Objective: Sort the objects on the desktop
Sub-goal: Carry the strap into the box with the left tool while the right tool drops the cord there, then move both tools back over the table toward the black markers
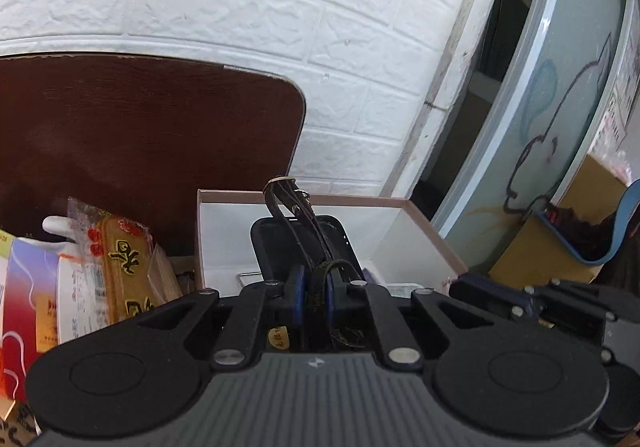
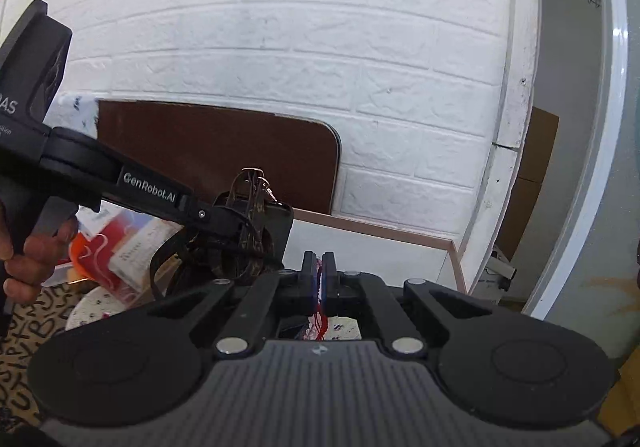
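Black leather, a dark strap with a gold ring at its top, is pinched between the blue pads of the left tongs. The strap rises in a loop above the fingertips, and more of it hangs below them. From the right wrist view the same strap shows a brown patterned side and a small clasp, dangling from the left tongs, whose handle is held by a hand at the left edge.

Behind the strap sits an open white box with a pinkish rim. Inside it a black flat case leans upright. The strap is held in front of the case, above the near edge of the box.

The right tongs are pressed together on a thin red string, which runs down between the pads to something white and lacy below. What that thing is cannot be told.

Left of the box lie snack packets, one yellow-brown with red print, and a red-and-white carton. A dark brown board stands against the white brick wall. A cloth printed with black letters covers the table at lower left.
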`<state>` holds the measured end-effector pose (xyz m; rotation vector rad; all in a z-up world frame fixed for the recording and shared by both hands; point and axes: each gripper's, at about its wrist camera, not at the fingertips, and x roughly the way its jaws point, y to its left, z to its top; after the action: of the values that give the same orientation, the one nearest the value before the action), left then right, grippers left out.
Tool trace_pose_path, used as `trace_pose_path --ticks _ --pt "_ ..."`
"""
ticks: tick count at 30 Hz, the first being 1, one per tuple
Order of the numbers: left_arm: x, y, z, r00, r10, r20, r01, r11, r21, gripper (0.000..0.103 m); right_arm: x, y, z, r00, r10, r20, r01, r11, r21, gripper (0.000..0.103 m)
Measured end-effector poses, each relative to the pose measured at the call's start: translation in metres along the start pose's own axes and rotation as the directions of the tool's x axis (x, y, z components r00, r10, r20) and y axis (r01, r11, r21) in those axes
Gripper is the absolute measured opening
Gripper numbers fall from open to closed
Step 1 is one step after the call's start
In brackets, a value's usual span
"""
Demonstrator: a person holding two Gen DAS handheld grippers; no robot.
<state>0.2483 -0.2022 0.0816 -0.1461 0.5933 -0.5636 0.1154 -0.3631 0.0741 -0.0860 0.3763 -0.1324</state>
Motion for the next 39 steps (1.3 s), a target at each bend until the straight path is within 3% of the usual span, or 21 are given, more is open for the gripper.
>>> trace_pose_path --ticks 6,7,8,9,10,11,17,27,39 --pt "0.029 0.009 0.007 0.999 0.026 -0.023 -0.025 0.999 0.025 0.011 0.043 -0.015 0.001 0.997 0.008 -0.072 -0.004 0.999 0.044 0.0" --pt "0.031 0.01 0.007 0.999 0.018 -0.031 -0.018 1.0 0.023 0.02 0.051 -0.018 -0.001 0.995 0.017 -0.1 -0.012 0.999 0.053 0.0" --pt "0.032 0.011 0.007 0.999 0.008 -0.036 -0.008 1.0 0.011 0.037 0.055 -0.019 -0.004 0.991 0.026 -0.131 -0.019 0.998 0.056 0.001" --pt "0.03 0.012 0.006 0.999 -0.012 -0.031 0.012 1.0 -0.004 0.049 0.059 -0.021 -0.007 0.988 0.024 -0.154 -0.015 0.998 0.059 0.014" --pt "0.026 0.013 0.005 0.999 -0.032 -0.017 0.032 0.999 -0.021 0.073 0.06 -0.021 -0.01 0.987 0.015 -0.162 -0.005 0.998 0.061 0.028" --pt "0.021 0.014 0.004 0.999 -0.044 0.006 0.044 0.998 -0.034 0.084 0.058 -0.022 -0.011 0.987 0.008 -0.159 0.002 0.998 0.064 0.051" --pt "-0.006 0.009 0.0 0.996 -0.072 0.049 0.074 0.996 -0.049 0.092 0.034 -0.025 -0.018 0.991 -0.029 -0.127 0.038 0.997 0.069 0.088" --pt "-0.038 -0.013 -0.022 0.995 -0.053 0.081 0.051 0.998 0.028 0.094 -0.003 -0.009 -0.024 0.99 0.011 -0.141 0.001 0.997 0.083 0.098" --pt "-0.083 -0.034 -0.044 0.993 -0.064 0.101 0.061 0.997 0.04 0.095 -0.061 0.013 -0.022 0.995 0.022 -0.092 -0.014 0.996 0.091 0.098"
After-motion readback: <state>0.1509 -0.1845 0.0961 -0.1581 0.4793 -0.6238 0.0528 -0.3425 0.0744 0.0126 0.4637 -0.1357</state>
